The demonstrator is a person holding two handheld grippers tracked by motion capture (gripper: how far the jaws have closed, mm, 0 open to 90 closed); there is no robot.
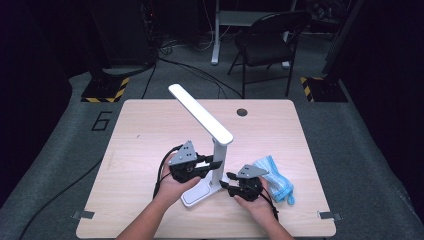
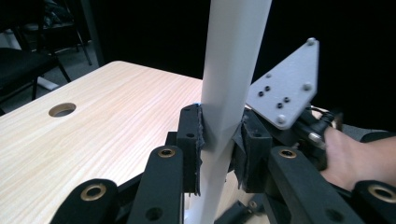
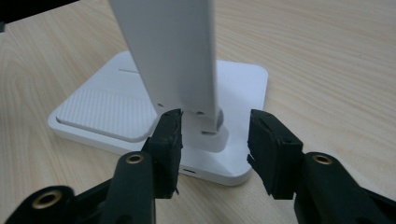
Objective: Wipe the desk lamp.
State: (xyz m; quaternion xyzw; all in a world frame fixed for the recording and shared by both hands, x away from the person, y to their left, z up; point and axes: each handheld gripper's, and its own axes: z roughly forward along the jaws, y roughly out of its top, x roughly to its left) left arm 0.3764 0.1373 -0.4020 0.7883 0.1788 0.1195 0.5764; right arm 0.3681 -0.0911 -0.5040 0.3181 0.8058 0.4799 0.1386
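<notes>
Left gripper (image 2: 219, 140) clamps lamp post (image 2: 231, 70); right gripper (image 3: 215, 140) gapes beside it.

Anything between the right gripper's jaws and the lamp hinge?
Nothing. In the right gripper view the right gripper stands open around the lamp hinge, with bare gaps beside both pads.

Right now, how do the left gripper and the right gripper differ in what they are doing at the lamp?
The left gripper is shut on the lamp's upright post, pads pressing both sides; the right gripper stands open, its pads off the post. The left grips higher up the post; the right sits low at the hinge, just above the lamp base. Both point at the same white lamp.
</notes>
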